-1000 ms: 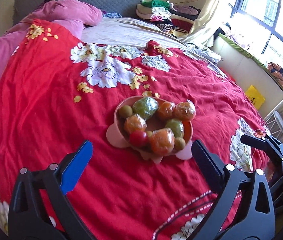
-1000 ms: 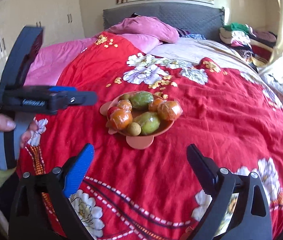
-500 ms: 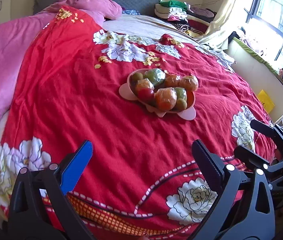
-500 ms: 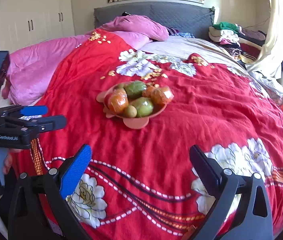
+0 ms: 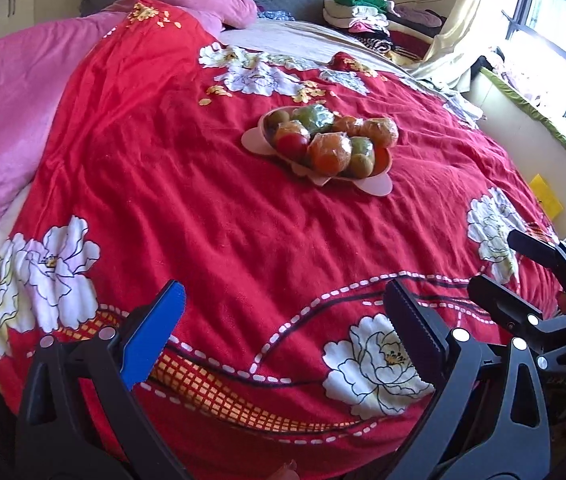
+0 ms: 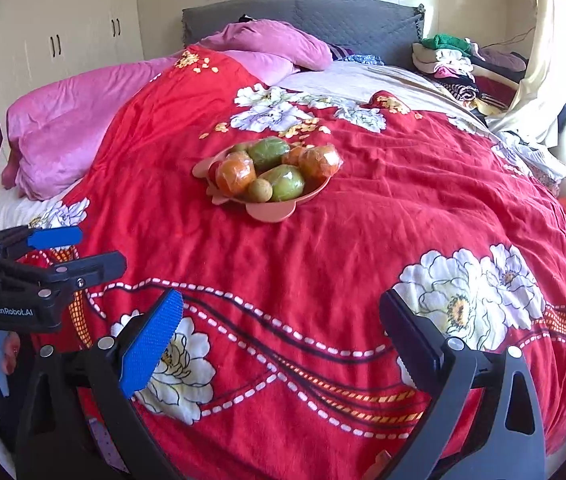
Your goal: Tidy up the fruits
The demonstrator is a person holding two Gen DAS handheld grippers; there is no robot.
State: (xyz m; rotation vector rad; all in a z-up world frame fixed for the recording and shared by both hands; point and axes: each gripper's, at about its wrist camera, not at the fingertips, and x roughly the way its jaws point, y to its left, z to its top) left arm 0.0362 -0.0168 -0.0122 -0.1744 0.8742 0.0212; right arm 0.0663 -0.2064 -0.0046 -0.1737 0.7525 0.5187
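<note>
red floral bedspread is lying under everything — left gripper is hovering with jaws apart (holding nothing), pink bowl of wrapped fruits is sitting mid-bed, right gripper is likewise gaping — both well short of it.

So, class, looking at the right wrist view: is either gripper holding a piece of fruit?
No, the right gripper and left gripper both stand open and empty, while the fruit sits in the pink bowl.

Pink bowl heaped with wrapped fruits, upright mid-bedspread.
</note>
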